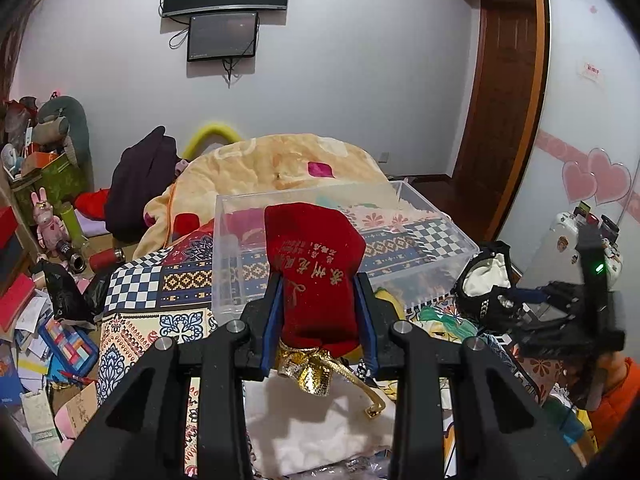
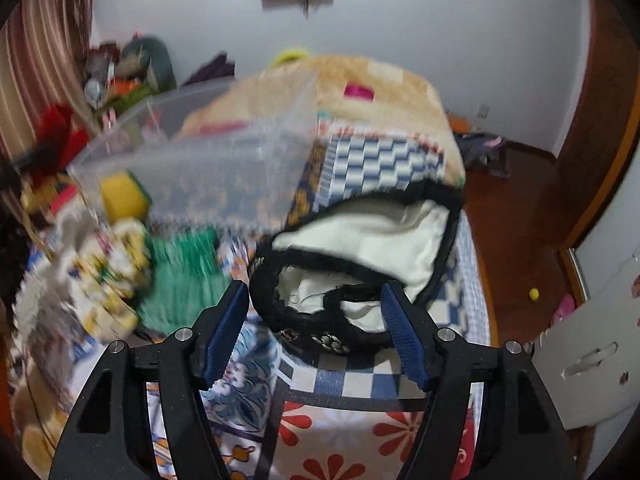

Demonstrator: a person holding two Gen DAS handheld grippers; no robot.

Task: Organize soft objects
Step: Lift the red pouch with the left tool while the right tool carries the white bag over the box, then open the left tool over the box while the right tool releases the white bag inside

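Note:
My left gripper (image 1: 319, 288) is shut on a red velvet pouch (image 1: 316, 268) with gold lettering and a gold ribbon, held up in front of the clear plastic box (image 1: 440, 236) on the bed. My right gripper (image 2: 314, 300) stands open around a black-trimmed fabric piece with white lining (image 2: 360, 248), which looks lifted above the patterned bedspread; the pads do not press it. The same black and white piece (image 1: 486, 280) and the right gripper (image 1: 532, 300) show at the right of the left wrist view. The clear box (image 2: 192, 152) is blurred in the right wrist view.
A patterned bedspread (image 1: 180, 280) covers the bed, with a beige blanket (image 1: 280, 160) heaped behind the box. A yellow sponge (image 2: 124, 196), green cloth (image 2: 180, 276) and other soft items lie left of the right gripper. Clutter fills the floor at left (image 1: 36, 340).

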